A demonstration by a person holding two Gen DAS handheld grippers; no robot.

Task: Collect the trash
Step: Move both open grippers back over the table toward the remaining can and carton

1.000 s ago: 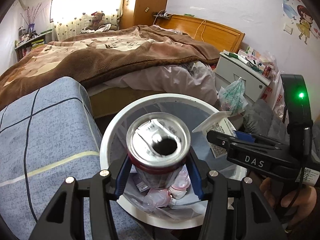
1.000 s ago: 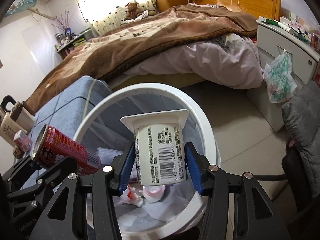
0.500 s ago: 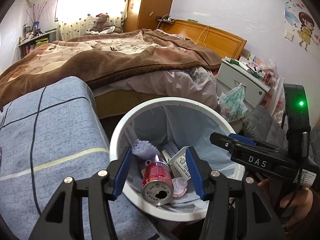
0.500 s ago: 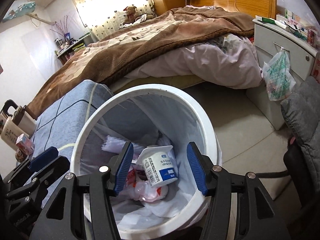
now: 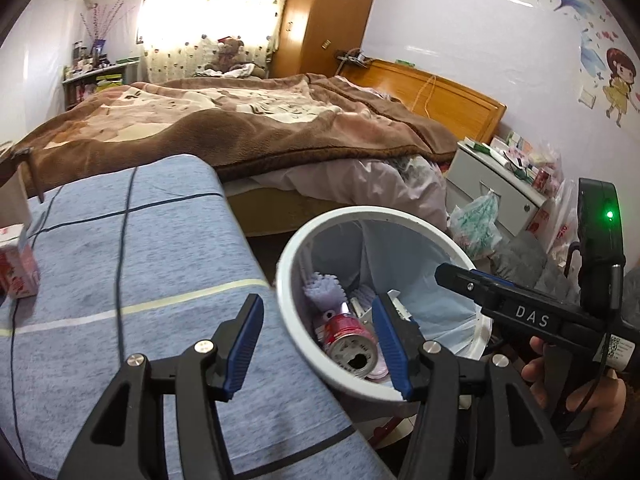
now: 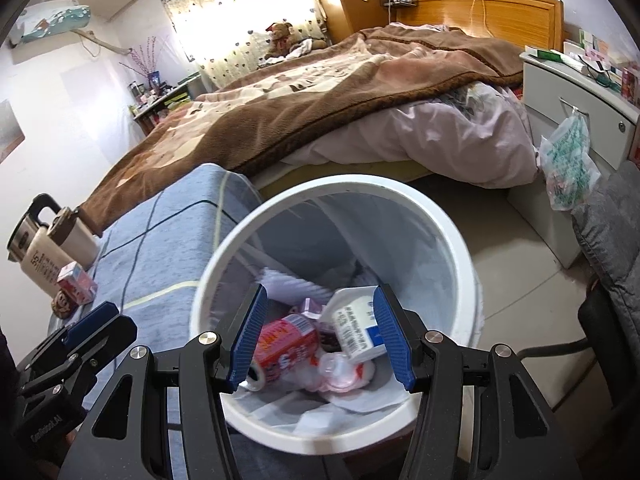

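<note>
A white trash bin (image 5: 304, 240) (image 6: 460, 248) with a pale liner stands beside the blue-covered table. A red can (image 5: 350, 340) (image 6: 280, 344) and a white yogurt cup (image 6: 356, 328) lie inside it among wrappers. My left gripper (image 5: 320, 344) is open and empty, over the bin's near-left rim and the table edge. My right gripper (image 6: 318, 340) is open and empty above the bin's opening; it also shows in the left wrist view (image 5: 520, 312).
A small pink-and-white carton (image 5: 18, 268) (image 6: 76, 284) stands on the blue cloth table (image 5: 120, 264). Two mugs (image 6: 44, 248) stand at its far corner. A bed (image 5: 240, 128), a white nightstand (image 5: 496, 184) with a hanging bag (image 6: 568, 160), and a grey chair (image 6: 612, 240) surround the bin.
Both grippers opened: the can and the yogurt cup dropped into the bin and settled. The left gripper has since shifted left toward the table; both jaws opened wider.
</note>
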